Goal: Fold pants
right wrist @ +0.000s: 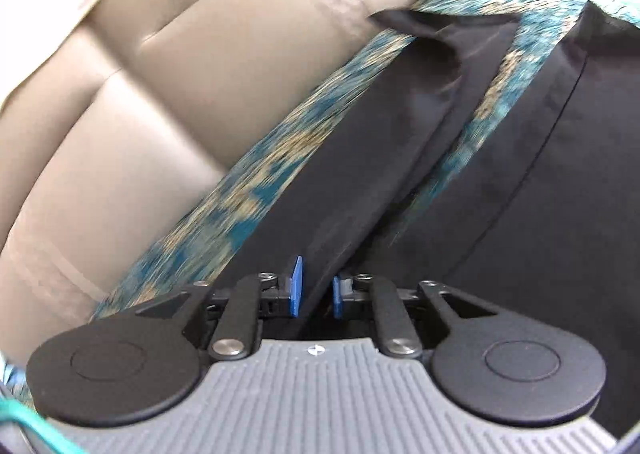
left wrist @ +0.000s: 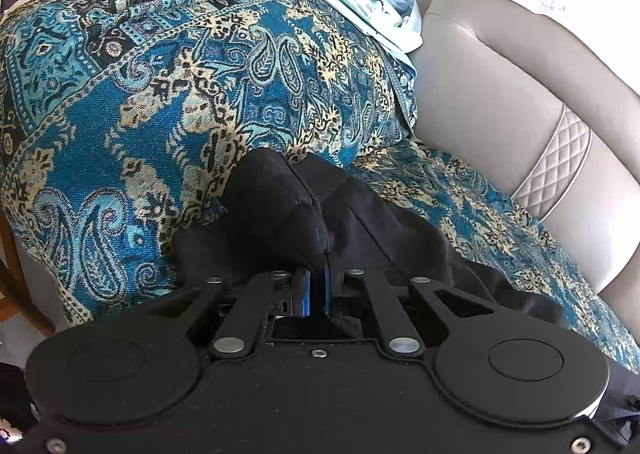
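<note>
Black pants (left wrist: pixel 304 206) (bunched) between left gripper (left wrist: pixel 319 286) pads

We cannot see the left gripper's (left wrist: pixel 319 286) pad tips, buried in bunched black pants (left wrist: pixel 360 214). Motion smears the paisley throw (right wrist: pixel 256 178) in the right wrist view, where the frame's right edge cuts the pants (right wrist: pixel 540 194). The clothes pile (left wrist: pixel 372 2) stays indistinct.

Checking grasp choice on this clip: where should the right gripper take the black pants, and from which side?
On the long folded edge of the nearer leg of the black pants, coming in along the blanket from the leg's open side. That edge lies between the right gripper fingers, which appear open. The left gripper is already shut on bunched fabric.
</note>
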`<state>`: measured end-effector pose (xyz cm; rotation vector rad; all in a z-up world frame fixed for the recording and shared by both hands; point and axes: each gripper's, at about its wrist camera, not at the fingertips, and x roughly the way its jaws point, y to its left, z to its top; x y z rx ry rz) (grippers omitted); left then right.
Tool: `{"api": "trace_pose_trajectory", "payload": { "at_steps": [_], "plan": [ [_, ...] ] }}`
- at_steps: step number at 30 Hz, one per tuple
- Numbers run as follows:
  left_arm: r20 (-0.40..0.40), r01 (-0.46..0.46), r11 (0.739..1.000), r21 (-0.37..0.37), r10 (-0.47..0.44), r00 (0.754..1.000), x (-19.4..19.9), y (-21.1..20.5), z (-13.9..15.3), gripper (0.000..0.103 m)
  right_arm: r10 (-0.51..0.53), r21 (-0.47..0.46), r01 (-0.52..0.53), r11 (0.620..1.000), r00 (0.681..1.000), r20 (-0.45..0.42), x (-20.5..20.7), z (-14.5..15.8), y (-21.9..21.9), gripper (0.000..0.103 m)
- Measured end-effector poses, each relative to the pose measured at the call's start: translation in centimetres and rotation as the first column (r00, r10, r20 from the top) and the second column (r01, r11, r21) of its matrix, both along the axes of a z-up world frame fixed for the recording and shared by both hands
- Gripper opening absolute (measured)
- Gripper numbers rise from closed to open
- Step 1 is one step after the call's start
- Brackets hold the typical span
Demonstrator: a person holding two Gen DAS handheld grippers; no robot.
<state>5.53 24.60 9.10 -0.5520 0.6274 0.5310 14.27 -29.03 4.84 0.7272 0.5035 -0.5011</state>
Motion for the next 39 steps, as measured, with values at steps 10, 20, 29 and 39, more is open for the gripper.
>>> {"api": "trace_pose_trajectory", "payload": {
  "at_steps": [10, 20, 29, 39],
  "plan": [
    [-0.044, -0.010, 1.000, 0.022, 0.011, 0.999, 0.7, 0.1, -0.1, 0.007, -0.127, -0.055, 0.126, 0.990, 0.992, -0.017, 2.5, 1.5, -9.5, 0.026],
    [-0.078, -0.040, 0.999, 0.037, 0.043, 0.996, 1.2, 0.5, -0.7, 0.008, -0.097, -0.229, 0.078, 0.970, 0.992, -0.074, 2.5, 3.2, -15.5, 0.070],
    [-0.109, -0.044, 0.997, 0.066, 0.052, 0.993, 1.9, 0.3, -1.2, 0.009, 0.035, -0.485, -0.172, 0.858, 0.959, -0.280, 7.2, 2.7, -15.0, 0.075],
    [-0.130, -0.049, 0.996, 0.074, 0.059, 0.990, 2.4, 0.3, -1.2, 0.008, -0.021, -0.426, -0.138, 0.894, 0.937, -0.348, 9.8, 3.1, -16.1, 0.005]
  ]
}}
